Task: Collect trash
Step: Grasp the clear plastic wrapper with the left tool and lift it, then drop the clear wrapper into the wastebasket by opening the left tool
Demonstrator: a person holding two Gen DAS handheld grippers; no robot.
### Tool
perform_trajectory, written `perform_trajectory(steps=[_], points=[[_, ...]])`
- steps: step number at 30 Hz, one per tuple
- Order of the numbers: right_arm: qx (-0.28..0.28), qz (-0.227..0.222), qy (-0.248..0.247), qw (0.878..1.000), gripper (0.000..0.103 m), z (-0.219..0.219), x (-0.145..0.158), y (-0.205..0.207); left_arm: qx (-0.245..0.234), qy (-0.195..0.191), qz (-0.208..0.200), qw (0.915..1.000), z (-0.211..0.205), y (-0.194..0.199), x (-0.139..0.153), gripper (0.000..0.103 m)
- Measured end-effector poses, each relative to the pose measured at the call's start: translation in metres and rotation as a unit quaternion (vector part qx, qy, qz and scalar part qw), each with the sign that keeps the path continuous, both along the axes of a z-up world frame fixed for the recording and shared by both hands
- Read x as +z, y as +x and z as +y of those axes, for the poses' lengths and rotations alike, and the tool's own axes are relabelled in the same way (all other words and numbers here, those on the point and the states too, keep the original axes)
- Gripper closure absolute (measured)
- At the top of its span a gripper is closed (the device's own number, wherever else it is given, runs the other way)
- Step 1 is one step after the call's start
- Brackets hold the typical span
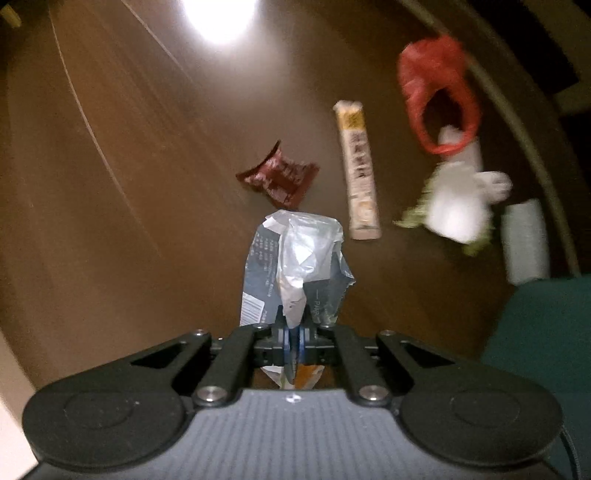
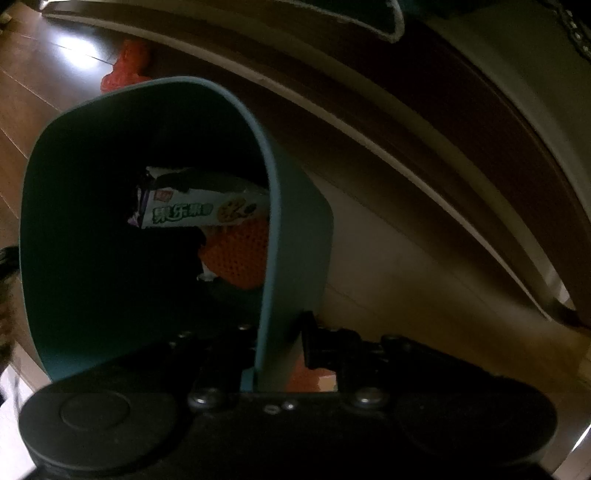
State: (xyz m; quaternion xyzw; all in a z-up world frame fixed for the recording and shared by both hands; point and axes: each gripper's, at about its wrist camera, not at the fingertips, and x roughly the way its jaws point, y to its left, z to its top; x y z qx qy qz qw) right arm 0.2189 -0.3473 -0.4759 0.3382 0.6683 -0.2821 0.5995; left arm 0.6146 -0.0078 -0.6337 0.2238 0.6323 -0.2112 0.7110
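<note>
My left gripper (image 1: 294,332) is shut on a crumpled silver and dark blue wrapper (image 1: 295,258), held above the wooden floor. On the floor beyond lie a dark red wrapper (image 1: 279,179), a long beige stick packet (image 1: 358,171), a red plastic bag (image 1: 437,92) and white crumpled paper with green bits (image 1: 458,199). My right gripper (image 2: 275,354) is shut on the rim of a teal trash bin (image 2: 291,236). Inside the bin I see a white and green cookie wrapper (image 2: 199,210) and an orange net (image 2: 240,254).
A teal bin edge (image 1: 543,332) shows at the right of the left wrist view, with a white roll-shaped item (image 1: 524,240) beside it. A dark furniture base with a pale edge (image 2: 424,155) curves behind the bin. A bright light glare (image 1: 219,14) lies on the floor.
</note>
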Motion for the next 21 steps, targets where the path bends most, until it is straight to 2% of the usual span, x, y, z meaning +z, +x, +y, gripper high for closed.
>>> perform_trajectory(steps=[8, 12, 17, 21], points=[[0.008, -0.006, -0.015, 1.000, 0.090, 0.003, 0.007, 0.000, -0.041, -0.022, -0.008, 0.9989, 0.008, -0.042, 0.163, 0.099], [0.021, -0.015, -0.027, 0.999, 0.090, 0.003, 0.014, 0.001, -0.086, -0.032, -0.008, 0.9958, -0.003, -0.079, 0.227, 0.099], [0.042, -0.020, -0.031, 0.998, 0.090, 0.007, 0.019, 0.003, -0.160, -0.047, 0.004, 0.9860, -0.022, -0.136, 0.276, 0.099], [0.057, -0.025, -0.028, 0.998, 0.090, 0.008, 0.025, 0.000, -0.211, -0.055, 0.031, 0.9754, -0.046, -0.185, 0.285, 0.099]])
